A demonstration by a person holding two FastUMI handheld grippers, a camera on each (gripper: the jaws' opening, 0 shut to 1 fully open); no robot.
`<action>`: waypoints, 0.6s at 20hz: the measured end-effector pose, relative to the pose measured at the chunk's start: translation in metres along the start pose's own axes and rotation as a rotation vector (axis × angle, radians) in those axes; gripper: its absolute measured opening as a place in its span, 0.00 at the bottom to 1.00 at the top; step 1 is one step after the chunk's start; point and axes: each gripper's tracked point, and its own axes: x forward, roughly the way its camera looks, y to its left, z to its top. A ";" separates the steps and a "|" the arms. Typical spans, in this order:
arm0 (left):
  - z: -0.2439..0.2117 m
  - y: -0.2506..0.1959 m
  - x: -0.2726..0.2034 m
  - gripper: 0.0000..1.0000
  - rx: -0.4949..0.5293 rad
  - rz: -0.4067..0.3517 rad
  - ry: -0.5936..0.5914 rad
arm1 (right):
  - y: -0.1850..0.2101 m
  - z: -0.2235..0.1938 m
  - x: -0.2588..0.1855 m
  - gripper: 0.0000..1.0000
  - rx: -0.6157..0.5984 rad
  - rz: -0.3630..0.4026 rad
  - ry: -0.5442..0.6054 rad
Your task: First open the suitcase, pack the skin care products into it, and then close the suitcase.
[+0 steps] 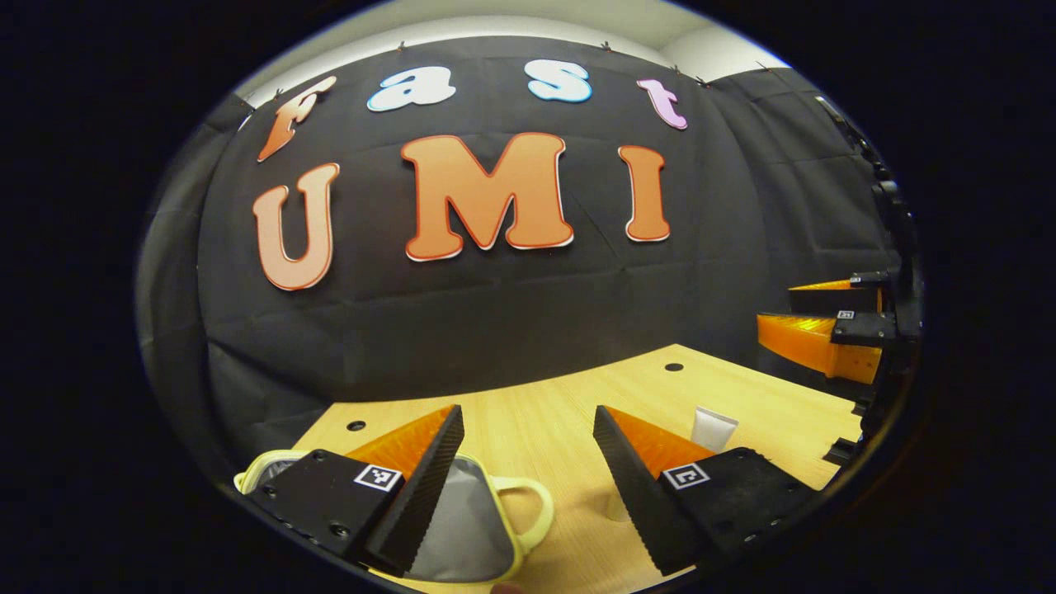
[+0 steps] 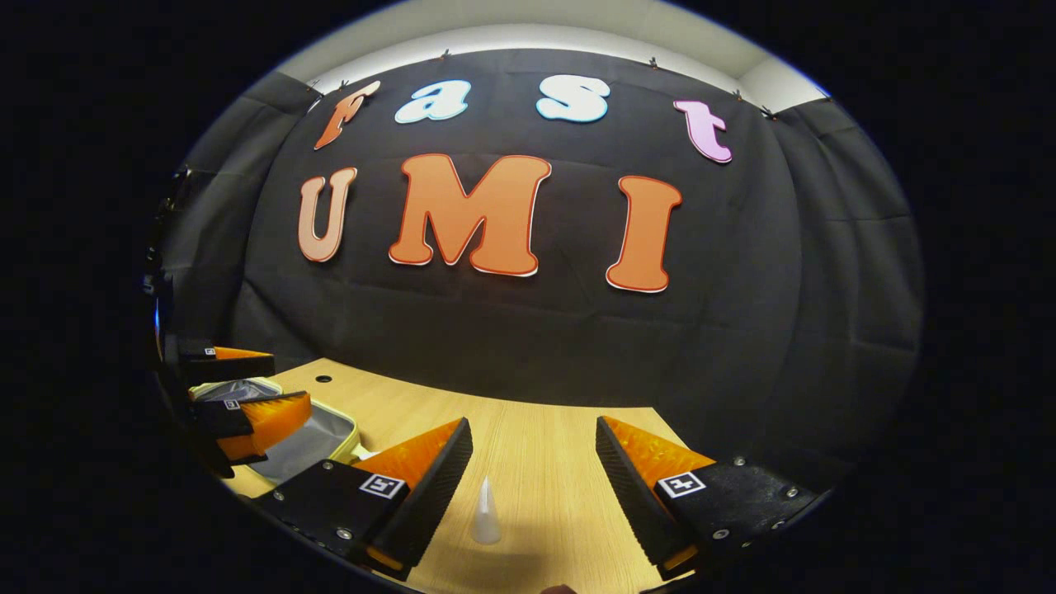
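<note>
Right gripper view: spread gripper above what seems a white tube, untouched.

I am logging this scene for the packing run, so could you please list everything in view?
suitcase: one, pale yellow with grey lining, open, on the table's left part, under the left claw.
skin care tube: one, white, standing on the table ahead of the right claw.
table: one, light wood, with small dark holes.
booth wall: black cloth, behind the table.
left claw: open, above the suitcase.
right claw: open, empty.
</note>
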 end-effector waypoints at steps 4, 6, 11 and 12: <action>-0.043 -0.033 0.011 0.99 0.051 -0.061 0.057 | -0.003 -0.013 0.005 0.96 -0.014 0.011 0.008; -0.071 -0.046 0.015 0.99 0.040 -0.094 0.100 | -0.001 -0.026 0.007 0.96 -0.023 0.028 0.030; -0.124 -0.070 0.035 0.99 0.035 -0.128 0.171 | 0.002 -0.048 0.010 0.96 -0.053 0.075 0.060; -0.135 -0.074 0.041 0.99 0.045 -0.135 0.192 | 0.001 -0.050 0.010 0.96 -0.059 0.078 0.062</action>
